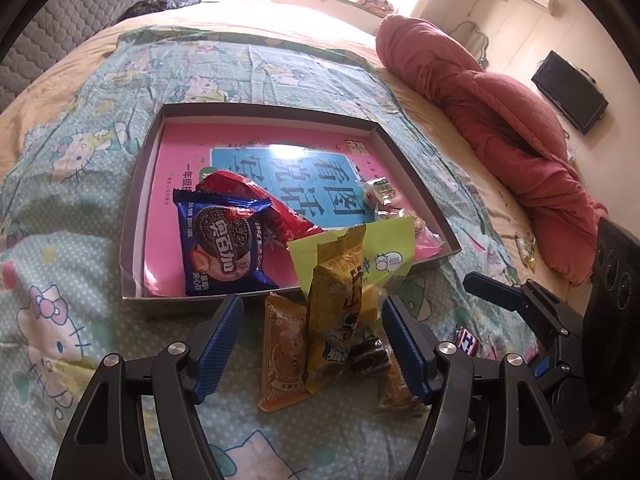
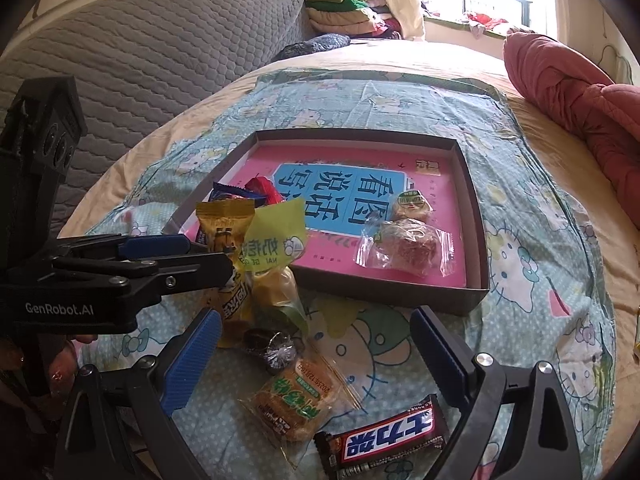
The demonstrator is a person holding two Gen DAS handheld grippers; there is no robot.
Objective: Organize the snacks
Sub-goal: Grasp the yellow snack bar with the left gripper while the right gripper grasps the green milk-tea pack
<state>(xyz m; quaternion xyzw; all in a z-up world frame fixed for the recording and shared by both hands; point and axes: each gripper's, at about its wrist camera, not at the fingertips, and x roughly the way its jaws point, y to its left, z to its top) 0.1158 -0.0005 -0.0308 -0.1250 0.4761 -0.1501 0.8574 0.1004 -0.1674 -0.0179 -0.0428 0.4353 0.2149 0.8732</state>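
Observation:
A shallow grey box [image 1: 142, 184] [image 2: 478, 216] with a pink book inside lies on the bed. In it are a blue Oreo pack [image 1: 224, 248], a red wrapper [image 1: 256, 196] and clear-wrapped pastries [image 2: 404, 246]. Loose snacks lie in front of the box: a yellow packet [image 1: 334, 312] [image 2: 226, 232], a green-yellow bag [image 1: 384, 252] [image 2: 276, 240], an orange biscuit pack [image 1: 280, 356], a dark candy [image 1: 368, 358] [image 2: 272, 346], a cake pack [image 2: 296, 404] and a Snickers bar [image 2: 384, 438]. My left gripper [image 1: 314, 344] is open around the yellow packet. My right gripper [image 2: 316, 356] is open above the cake pack.
The Hello Kitty sheet [image 1: 60, 280] covers the bed. A red quilt [image 1: 500, 120] lies bunched at the right. A grey padded headboard [image 2: 140, 52] and folded clothes [image 2: 344, 8] stand at the back. A small snack [image 1: 526, 248] lies by the quilt.

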